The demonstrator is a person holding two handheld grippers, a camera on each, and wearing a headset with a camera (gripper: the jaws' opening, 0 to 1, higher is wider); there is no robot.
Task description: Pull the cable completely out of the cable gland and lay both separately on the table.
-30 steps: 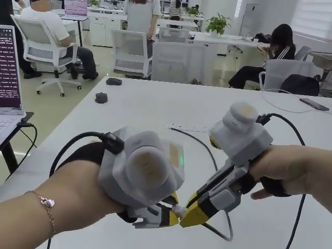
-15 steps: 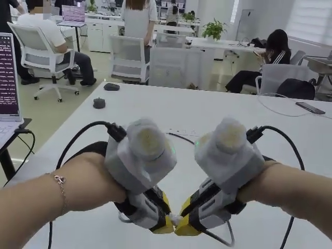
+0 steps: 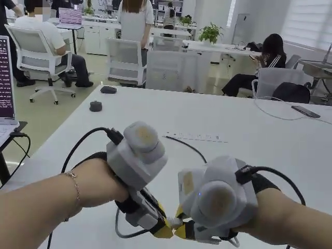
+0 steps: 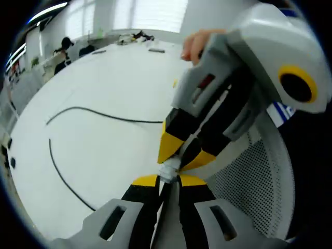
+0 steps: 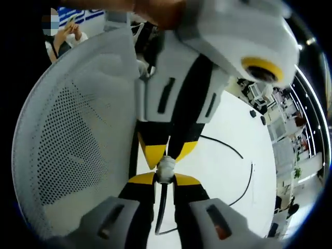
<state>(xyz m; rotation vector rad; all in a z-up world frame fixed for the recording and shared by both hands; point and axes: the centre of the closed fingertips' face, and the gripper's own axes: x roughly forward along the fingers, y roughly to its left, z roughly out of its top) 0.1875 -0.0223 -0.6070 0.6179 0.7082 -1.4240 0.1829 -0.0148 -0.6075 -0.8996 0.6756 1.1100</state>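
Gland (image 5: pixel 165 168) on cable (image 5: pixel 161 207), gripped off the desk (image 3: pixel 233 119).
Left fingers (image 4: pixel 145 181) closed on the gland, right fingers (image 5: pixel 189 180) on the cable just beside it, presumably so opposed pulls could separate them.

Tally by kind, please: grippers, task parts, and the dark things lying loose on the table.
grippers: 2, left gripper and right gripper
gland: 1
black cable: 1
small dark items: 2
phone: 1
Total: 7
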